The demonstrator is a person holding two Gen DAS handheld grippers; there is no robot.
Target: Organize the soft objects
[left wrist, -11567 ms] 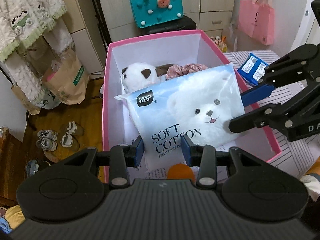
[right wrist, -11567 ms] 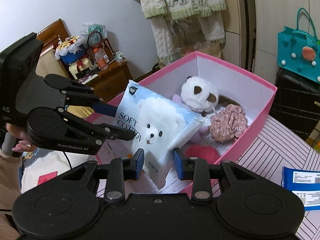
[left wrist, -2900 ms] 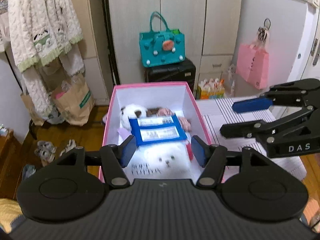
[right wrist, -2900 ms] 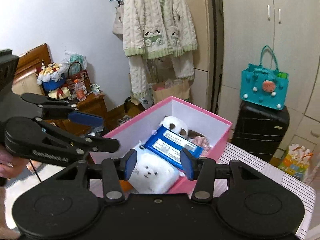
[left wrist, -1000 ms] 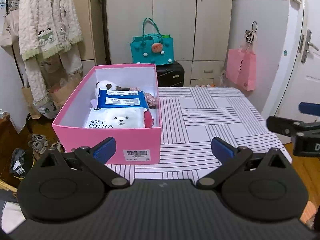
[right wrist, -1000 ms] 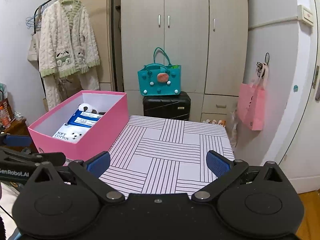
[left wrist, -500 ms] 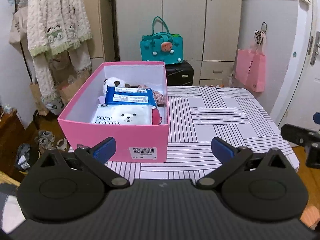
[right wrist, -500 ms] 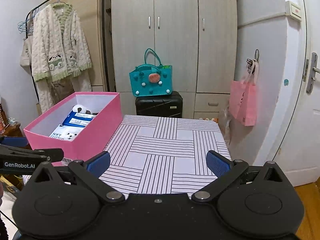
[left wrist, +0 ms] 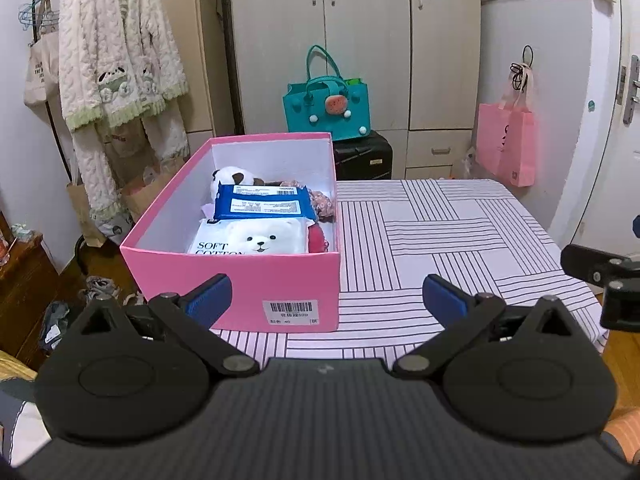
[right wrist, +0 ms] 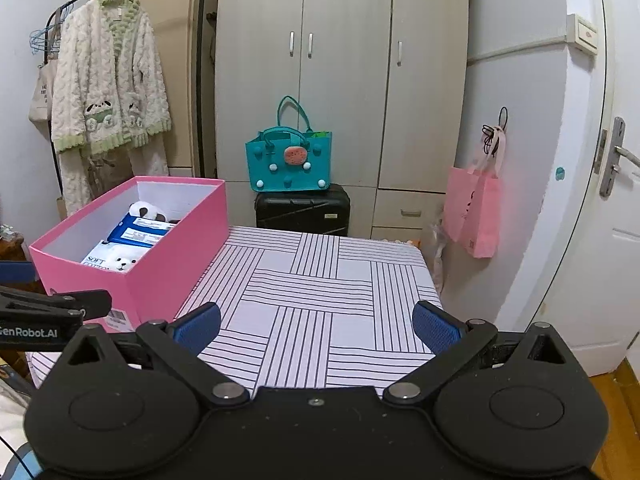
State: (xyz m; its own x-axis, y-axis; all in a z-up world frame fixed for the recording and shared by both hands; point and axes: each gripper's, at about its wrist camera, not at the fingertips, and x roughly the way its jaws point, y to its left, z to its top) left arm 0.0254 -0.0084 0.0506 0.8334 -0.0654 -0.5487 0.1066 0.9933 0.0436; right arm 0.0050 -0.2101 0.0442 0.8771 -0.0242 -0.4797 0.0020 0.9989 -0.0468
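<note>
Both grippers hang level at the near edge of the table (left wrist: 440, 240), pointing across it toward the wardrobe (right wrist: 340, 80), and neither holds anything. The left gripper (left wrist: 326, 298) has its blue-padded fingers (left wrist: 208, 296) spread wide, released, with the near wall of the pink box (left wrist: 240, 280) framed between them but well short of contact. The right gripper (right wrist: 316, 326) is likewise splayed open, its fingers (right wrist: 434, 326) hovering above the bare striped cloth to the right of the box. Each one shows in the other's view only as a black tip at the frame's side.

The box sits on the table's left part, its barcode label facing the grippers. All the soft things lie inside it. Nearest the front wall is the white cotton pack (left wrist: 252, 238) with the bear face, lying flat. Just behind it, overlapping its far edge, lies the blue pack (left wrist: 260, 202). Behind that, against the box's back wall, the panda plush (left wrist: 230, 176) peeks out. A floral scrunchie (left wrist: 322, 204) is tucked along the box's right wall beside the blue pack, and something red (left wrist: 318, 238) shows beside the cotton pack; what it is I cannot tell.

Beyond the box, a teal bag (left wrist: 326, 110) stands on a black suitcase (left wrist: 362, 156). Left of the box a fluffy robe (left wrist: 116, 80) hangs from a rail, and to the far right a pink bag (left wrist: 506, 144) hangs on the wall.
</note>
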